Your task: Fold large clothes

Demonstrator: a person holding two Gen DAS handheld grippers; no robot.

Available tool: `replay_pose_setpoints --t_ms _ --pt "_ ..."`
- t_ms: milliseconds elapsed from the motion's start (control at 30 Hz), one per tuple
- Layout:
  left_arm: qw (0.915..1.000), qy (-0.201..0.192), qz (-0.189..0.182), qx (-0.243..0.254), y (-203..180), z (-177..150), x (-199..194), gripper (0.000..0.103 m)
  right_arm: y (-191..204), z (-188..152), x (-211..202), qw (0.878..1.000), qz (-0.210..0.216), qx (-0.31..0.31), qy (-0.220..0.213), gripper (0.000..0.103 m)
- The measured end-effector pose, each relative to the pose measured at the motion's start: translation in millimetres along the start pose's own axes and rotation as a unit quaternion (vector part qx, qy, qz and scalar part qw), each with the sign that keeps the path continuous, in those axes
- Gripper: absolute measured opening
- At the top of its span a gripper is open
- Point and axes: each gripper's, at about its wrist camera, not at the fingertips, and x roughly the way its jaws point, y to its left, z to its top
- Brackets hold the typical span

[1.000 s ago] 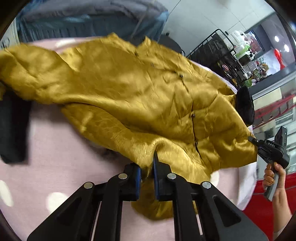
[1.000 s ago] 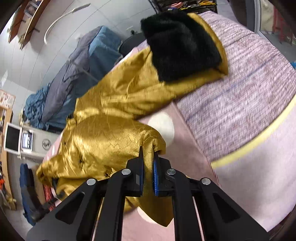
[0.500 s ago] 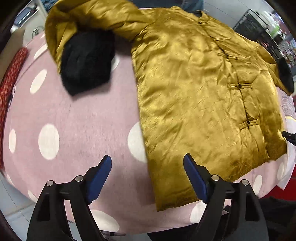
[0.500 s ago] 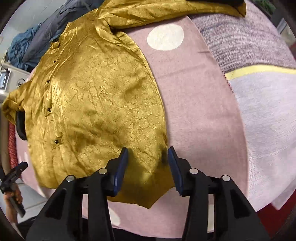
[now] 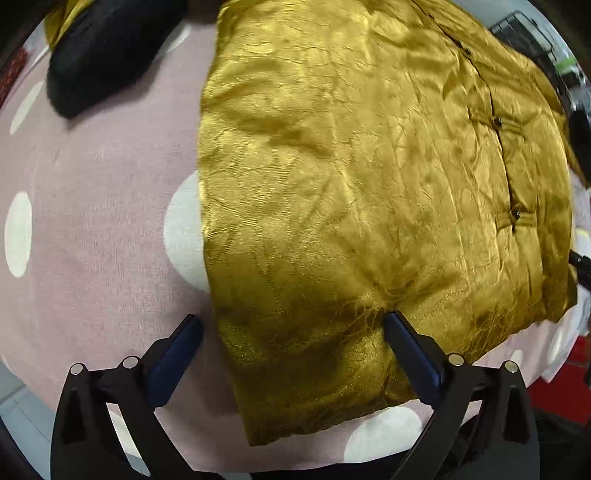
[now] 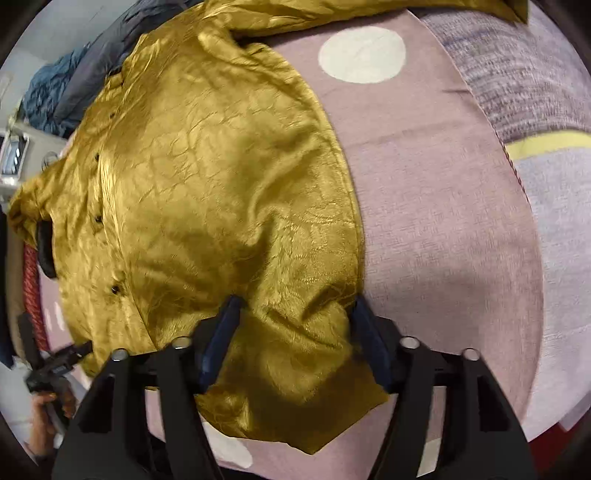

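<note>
Jaws wide on the left gripper [image 5: 291, 325], just opened further, one pad off the jacket's [image 5: 351, 184] side edge on the bedspread [image 5: 92, 221], the other pressing the cloth; nothing is pinched. Jaws on the right gripper [image 6: 295, 314] stand about half open, straddling a hump of the hem's other corner; whether the pads press it I cannot tell. Beyond both pairs of jaws the one gold jacket lies spread front-up on the pink spotted bedspread, its button line running away from them. I count four dark buttons from the right view, though blur may hide more. Farther off, a black cuff [image 5: 107, 55] shows past the left jaws, and a sleeve [image 6: 332, 11] trails past the right. I'd say the spreading is done and no fold is made yet: sleeves and body all remain.
</note>
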Motion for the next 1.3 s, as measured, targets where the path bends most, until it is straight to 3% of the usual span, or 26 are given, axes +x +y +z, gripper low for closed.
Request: replay_pose_setpoints --t_ms 33,67,167,200,267,367,500,667,733,767,833,867,967,1067,1167,1300 --pt "0.9999 -0.009 0.007 0.008 -3 0 -4 0.082 4 -2 0 1.0 -0.003 -0.013 -0.001 0.025" --pt "0.9997 -0.018 0.011 0.013 -5 1 -9 0.061 7 -5 -1 1.0 0.005 -0.022 -0.002 0.019" --pt "0.9998 -0.022 -0.002 0.003 -1 3 -24 0.017 14 -11 -10 0.999 0.004 -0.041 -0.015 0.013" --pt "0.9997 -0.024 -0.006 0.0 2 2 -29 0.01 15 -13 -14 0.999 0.002 -0.048 -0.018 0.012" --pt "0.9994 -0.027 -0.012 0.015 1 1 -41 0.008 15 -20 -24 0.998 0.01 -0.052 -0.018 0.012" --pt "0.9958 -0.031 0.018 0.084 -8 -13 -57 0.006 15 -32 -31 0.998 0.023 -0.062 0.002 0.012" --pt "0.9918 0.0 0.04 0.121 -7 -41 -54 0.006 12 -60 -27 0.995 0.022 -0.083 0.056 0.012" --pt "0.9935 0.034 0.045 0.099 15 -70 -38 0.011 2 -105 -9 0.991 0.021 -0.071 0.112 0.012" --pt "0.9947 0.03 0.056 0.08 15 -62 -33 0.025 3 -110 -6 0.992 0.013 -0.068 0.107 0.012" --pt "0.9951 0.026 0.067 0.068 19 -59 -34 0.04 5 -108 -4 0.992 0.004 -0.067 0.106 0.017" --pt "0.9952 0.015 0.08 0.055 24 -54 -39 0.058 8 -101 -3 0.992 -0.008 -0.06 0.112 0.029" --pt "0.9951 0.002 0.083 0.053 30 -53 -45 0.065 9 -98 -4 0.992 -0.015 -0.06 0.113 0.03" --pt "0.9922 -0.06 0.101 0.042 36 -37 -78 0.082 21 -83 -19 0.991 -0.056 -0.092 0.083 0.043" --pt "0.9872 -0.093 0.126 0.033 46 -23 -100 0.083 30 -68 -40 0.984 -0.112 -0.137 0.039 0.053" --pt "0.9817 -0.113 0.148 0.038 46 -3 -111 0.083 37 -49 -53 0.973 -0.163 -0.162 0.004 0.055" --pt "0.98 -0.13 0.144 0.045 11 14 -96 0.083 39 -19 -63 0.974 -0.176 -0.141 -0.026 0.055"
